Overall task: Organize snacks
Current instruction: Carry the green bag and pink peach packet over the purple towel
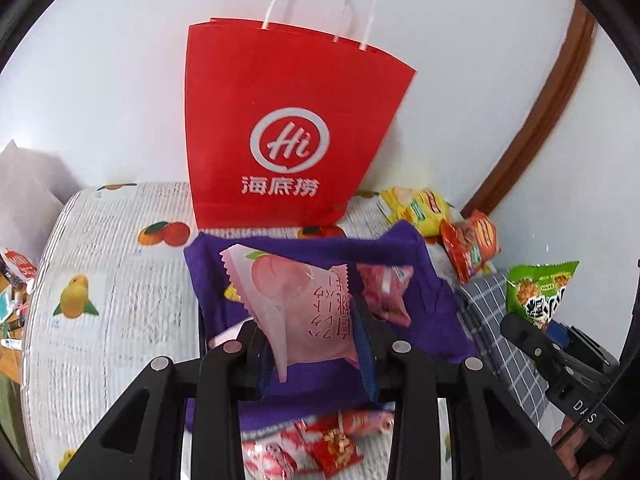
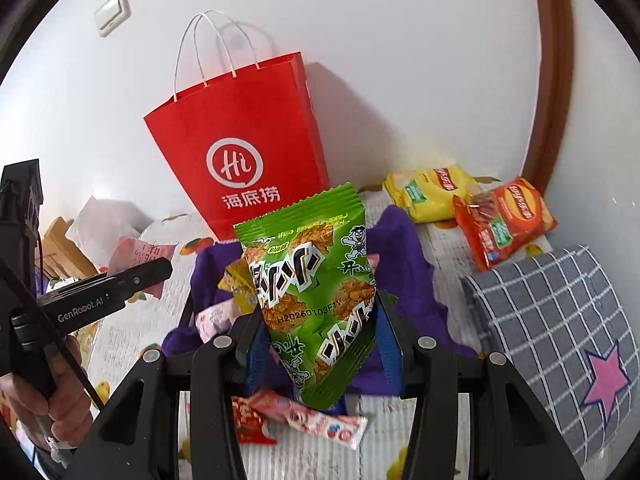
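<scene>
My left gripper (image 1: 316, 320) is shut on a pale pink peach snack packet (image 1: 296, 304), held above a purple cloth bin (image 1: 424, 320) that has a dark pink packet (image 1: 386, 292) inside. My right gripper (image 2: 316, 312) is shut on a green rice-cracker packet (image 2: 312, 292), also above the purple bin (image 2: 404, 256). The right gripper and its green packet (image 1: 540, 292) show at the right edge of the left wrist view. The left gripper (image 2: 160, 270) with the pink packet (image 2: 140, 254) shows at the left of the right wrist view. A red paper bag (image 1: 288, 128) stands against the wall behind the bin.
Yellow (image 2: 432, 192) and orange (image 2: 504, 220) chip bags lie at the back right near a brown door frame. A grey checked fabric bin with a pink star (image 2: 560, 320) sits to the right. Red and pink candy packets (image 2: 296, 420) lie on the fruit-print tablecloth (image 1: 112, 280) in front.
</scene>
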Demonstrator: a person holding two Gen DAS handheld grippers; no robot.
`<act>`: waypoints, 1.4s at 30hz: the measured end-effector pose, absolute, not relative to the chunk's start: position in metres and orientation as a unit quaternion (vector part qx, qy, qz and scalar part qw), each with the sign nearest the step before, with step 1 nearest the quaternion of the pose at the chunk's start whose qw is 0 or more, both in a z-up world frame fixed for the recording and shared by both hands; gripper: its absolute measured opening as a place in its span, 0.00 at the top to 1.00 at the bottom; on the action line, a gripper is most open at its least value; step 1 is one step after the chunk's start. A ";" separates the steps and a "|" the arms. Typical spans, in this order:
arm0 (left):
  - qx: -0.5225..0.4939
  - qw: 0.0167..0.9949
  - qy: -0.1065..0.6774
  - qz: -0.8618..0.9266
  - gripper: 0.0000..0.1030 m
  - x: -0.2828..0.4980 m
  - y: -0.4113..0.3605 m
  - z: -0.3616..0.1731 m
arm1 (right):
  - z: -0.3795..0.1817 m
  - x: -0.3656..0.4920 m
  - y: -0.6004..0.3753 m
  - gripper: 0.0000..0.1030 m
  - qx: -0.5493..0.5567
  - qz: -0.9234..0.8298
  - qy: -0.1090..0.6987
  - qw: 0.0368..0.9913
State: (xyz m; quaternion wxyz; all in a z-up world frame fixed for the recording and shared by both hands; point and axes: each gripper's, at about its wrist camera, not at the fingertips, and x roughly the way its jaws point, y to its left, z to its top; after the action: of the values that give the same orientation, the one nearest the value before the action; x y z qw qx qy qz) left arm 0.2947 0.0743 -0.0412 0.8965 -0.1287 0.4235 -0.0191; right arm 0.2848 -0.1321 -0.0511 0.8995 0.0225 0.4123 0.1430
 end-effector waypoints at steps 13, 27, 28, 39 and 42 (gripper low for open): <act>-0.161 0.879 0.449 0.007 0.69 0.323 0.107 -0.076 | -0.055 0.334 -0.103 0.54 0.011 0.173 0.405 0.898; -0.163 0.874 0.459 0.008 0.69 0.326 0.108 -0.086 | -0.077 0.352 -0.099 0.54 -0.004 0.179 0.432 0.884; -0.163 0.873 0.459 0.007 0.69 0.325 0.108 -0.087 | -0.077 0.352 -0.099 0.54 -0.004 0.179 0.432 0.884; -0.166 0.873 0.459 0.010 0.69 0.325 0.111 -0.088 | -0.080 0.354 -0.100 0.54 -0.014 0.181 0.439 0.880; -0.170 0.873 0.458 0.012 0.69 0.325 0.114 -0.087 | -0.081 0.356 -0.103 0.54 -0.011 0.179 0.442 0.879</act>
State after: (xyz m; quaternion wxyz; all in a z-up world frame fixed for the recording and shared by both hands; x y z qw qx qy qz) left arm 0.3247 0.1145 -0.0870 0.8727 -0.1698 0.4577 0.0121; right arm 0.3561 -0.1031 -0.0806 0.8788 -0.0112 0.4424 0.1785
